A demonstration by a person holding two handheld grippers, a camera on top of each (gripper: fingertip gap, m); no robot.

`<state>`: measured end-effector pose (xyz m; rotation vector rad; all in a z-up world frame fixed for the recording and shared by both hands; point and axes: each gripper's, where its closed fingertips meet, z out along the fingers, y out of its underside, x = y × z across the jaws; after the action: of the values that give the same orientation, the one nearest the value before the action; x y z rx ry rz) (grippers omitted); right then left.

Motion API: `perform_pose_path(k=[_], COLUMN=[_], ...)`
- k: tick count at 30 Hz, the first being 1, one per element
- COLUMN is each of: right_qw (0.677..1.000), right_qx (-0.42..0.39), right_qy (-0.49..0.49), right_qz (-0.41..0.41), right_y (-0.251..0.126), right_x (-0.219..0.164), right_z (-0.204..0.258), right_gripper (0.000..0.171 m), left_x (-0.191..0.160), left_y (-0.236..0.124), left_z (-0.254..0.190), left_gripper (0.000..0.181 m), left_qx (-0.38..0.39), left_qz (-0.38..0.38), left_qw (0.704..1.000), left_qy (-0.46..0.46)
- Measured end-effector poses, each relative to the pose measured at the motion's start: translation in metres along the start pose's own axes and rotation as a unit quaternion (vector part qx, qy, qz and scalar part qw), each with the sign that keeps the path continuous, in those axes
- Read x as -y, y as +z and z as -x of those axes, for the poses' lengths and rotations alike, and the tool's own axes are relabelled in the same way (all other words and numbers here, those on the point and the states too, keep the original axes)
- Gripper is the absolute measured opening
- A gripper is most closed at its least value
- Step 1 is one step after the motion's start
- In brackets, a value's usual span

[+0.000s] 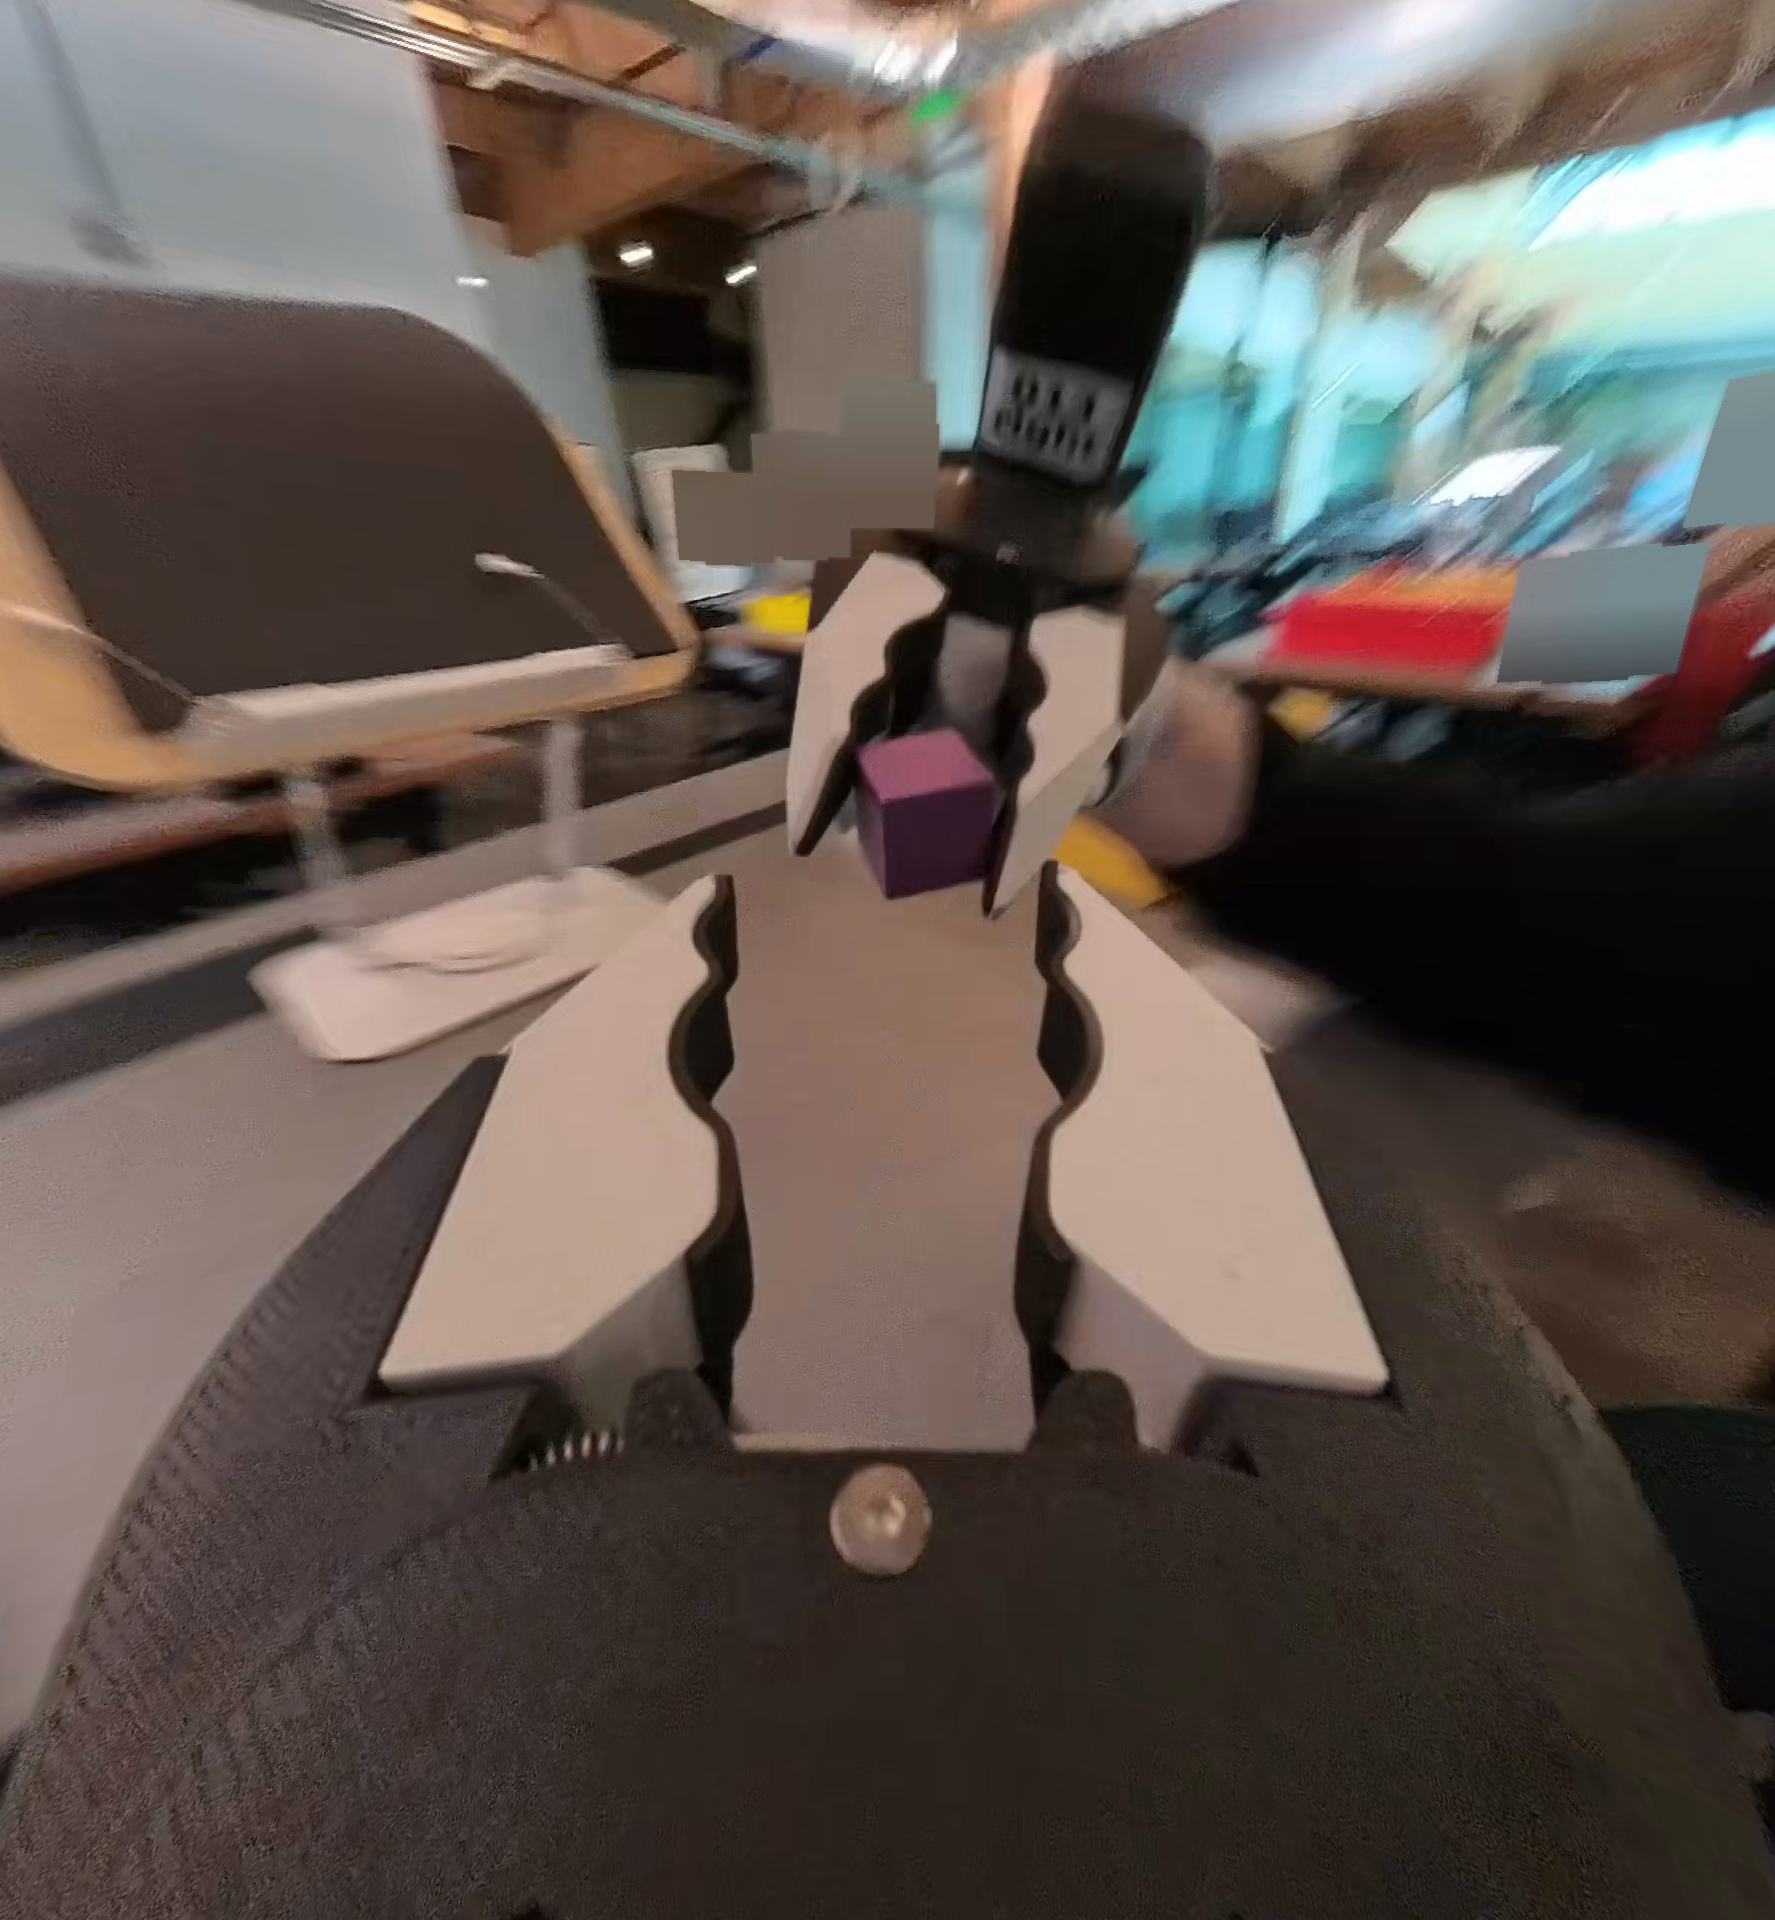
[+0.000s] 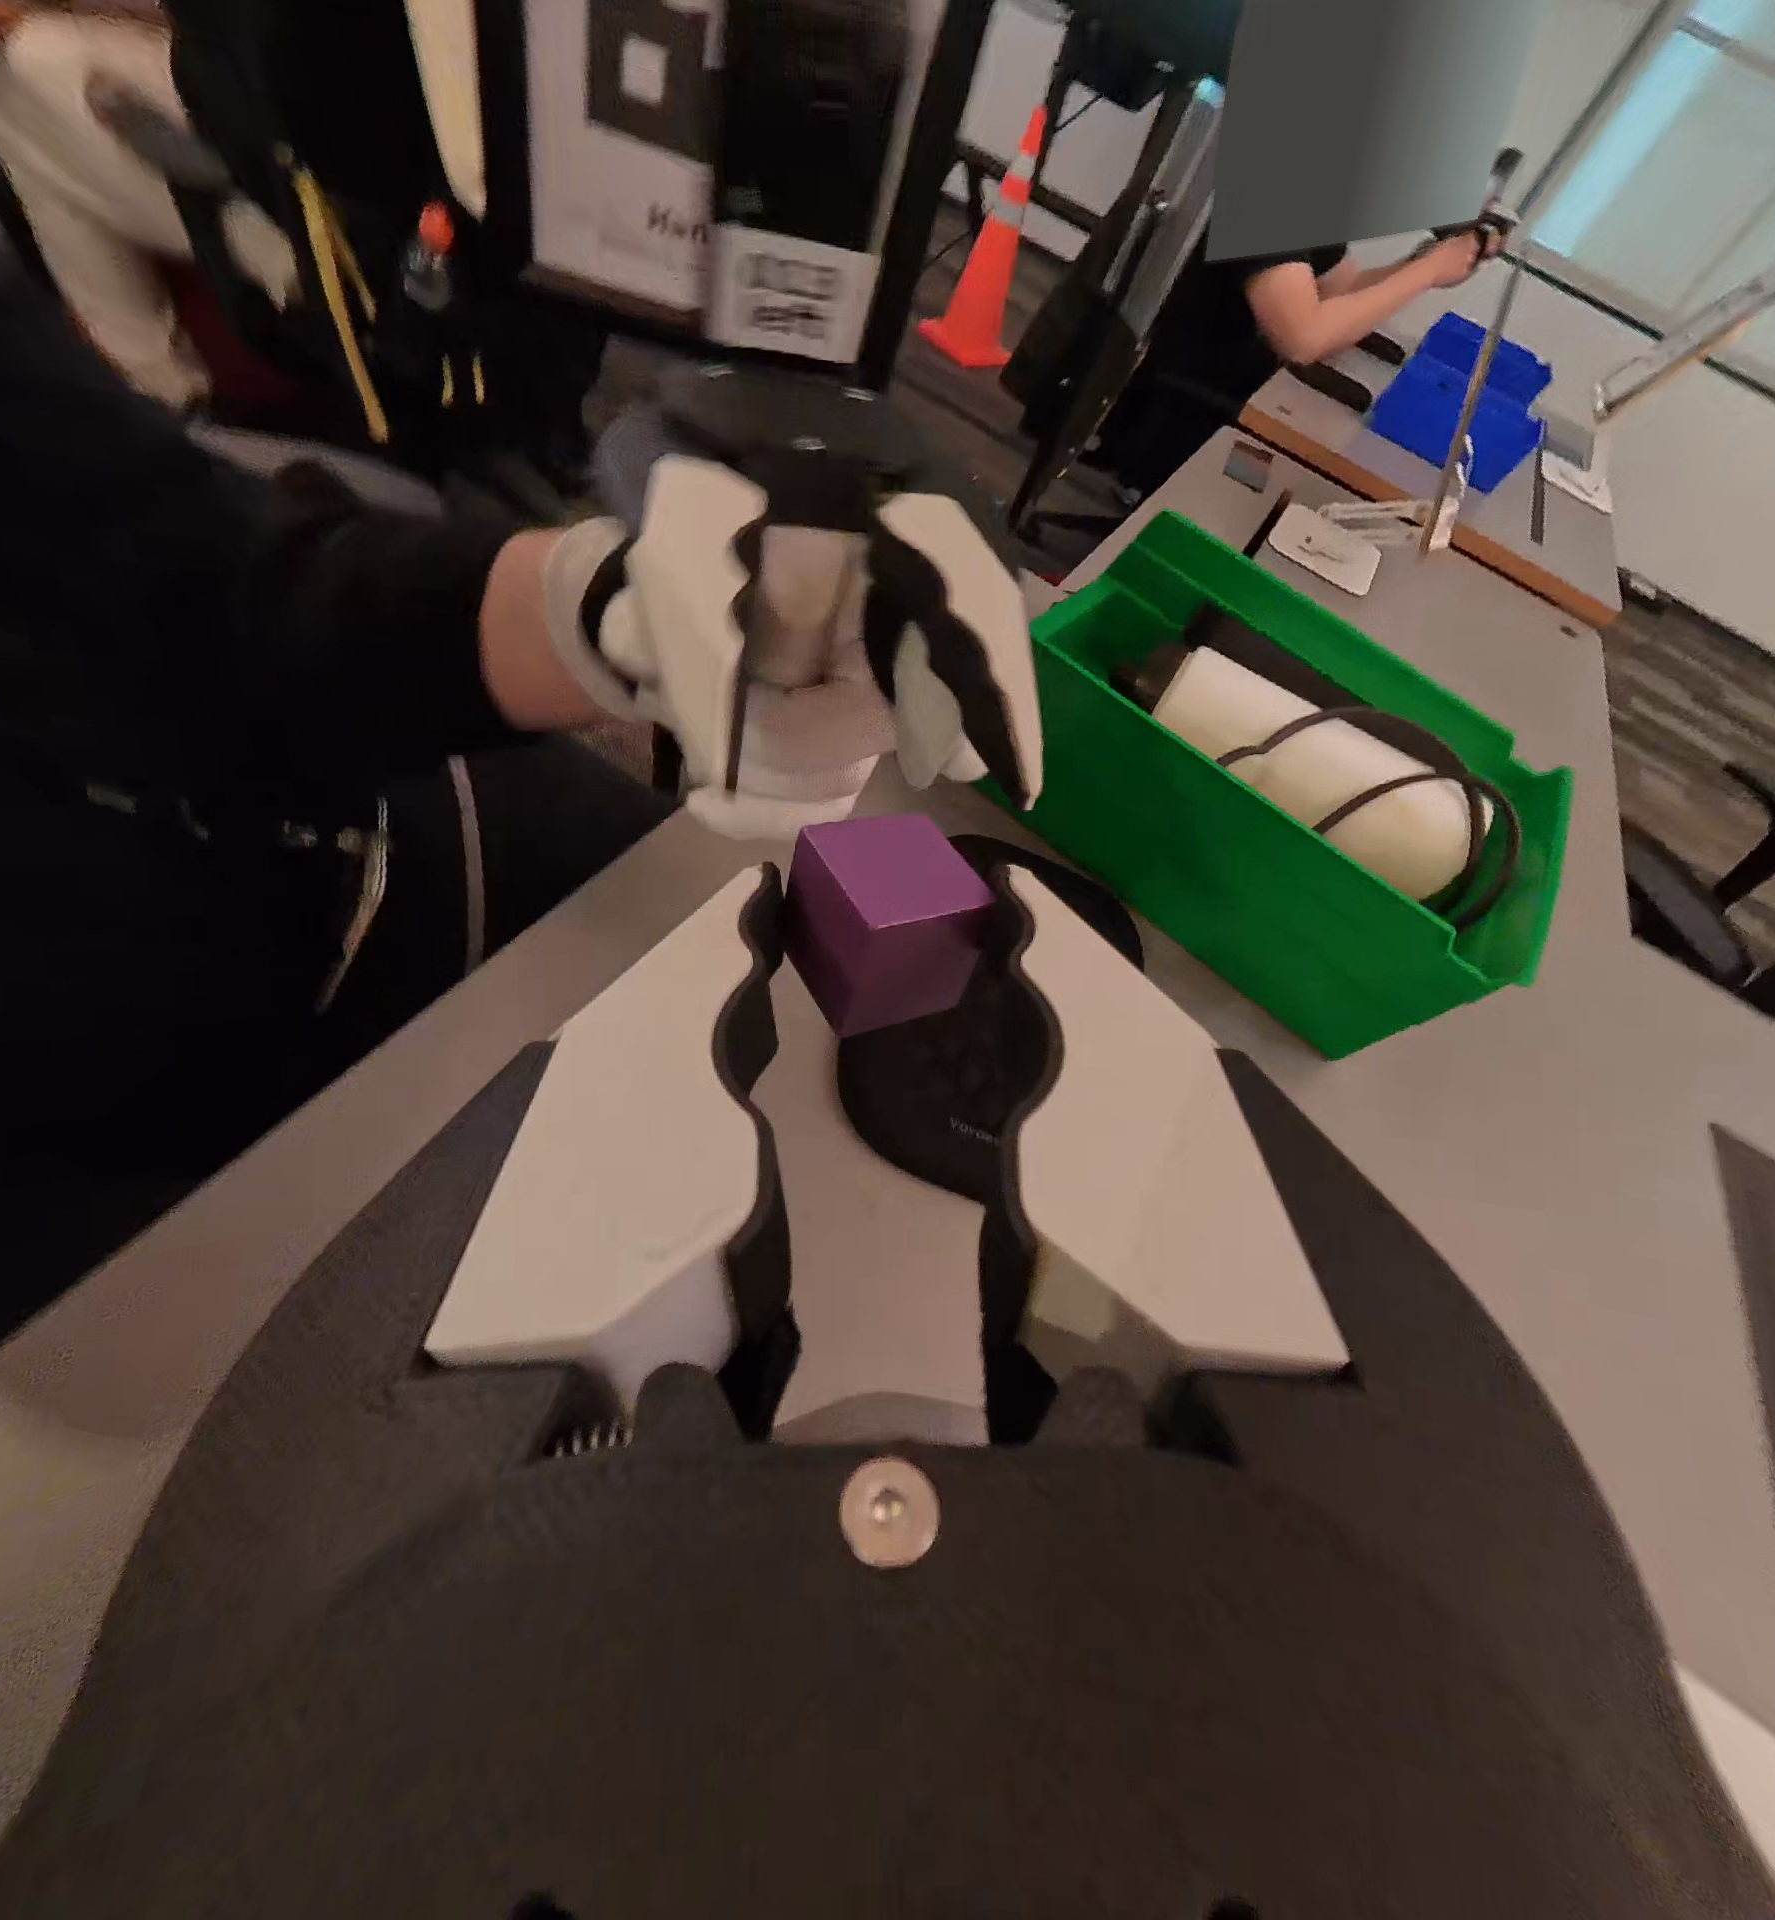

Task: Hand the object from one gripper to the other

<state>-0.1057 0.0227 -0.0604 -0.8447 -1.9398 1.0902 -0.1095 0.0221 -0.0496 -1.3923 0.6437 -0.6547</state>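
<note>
A purple cube [image 2: 893, 925] is clamped between the fingertips of my right gripper [image 2: 885, 878], held above the grey table [image 2: 1382, 1195]. My left gripper [image 2: 872, 790] faces it from just beyond, open and empty, held by a gloved hand. In the left wrist view my left gripper [image 1: 885, 883] is open, its fingertips just short of the cube [image 1: 930, 821]. The right gripper [image 1: 904, 873] holds the cube out toward it, tips pointing down.
A green bin [image 2: 1278, 883] holding a white cylinder and a black cable stands on the table to the right. A black round pad [image 2: 945, 1101] lies under the cube. An orange cone [image 2: 997, 249], a blue bin [image 2: 1465, 405] and a seated person are farther back. A chair [image 1: 239, 468] and a white flat object [image 1: 426, 977] are at left. Less than 4 cm separates the two grippers' tips.
</note>
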Motion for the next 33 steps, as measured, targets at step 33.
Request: perform_pose_path(k=[33], right_qw=[0.91], right_qx=[-0.167], right_qy=[-0.255], right_qz=[0.281], right_y=[0.016], right_x=[-0.041], right_z=[-0.019], right_gripper=[0.038], left_x=[-0.035], left_y=[0.043], left_z=[0.016], left_gripper=[0.042], left_qx=[0.026], left_qz=[-0.006], left_qw=[0.982], left_qy=[-0.186])
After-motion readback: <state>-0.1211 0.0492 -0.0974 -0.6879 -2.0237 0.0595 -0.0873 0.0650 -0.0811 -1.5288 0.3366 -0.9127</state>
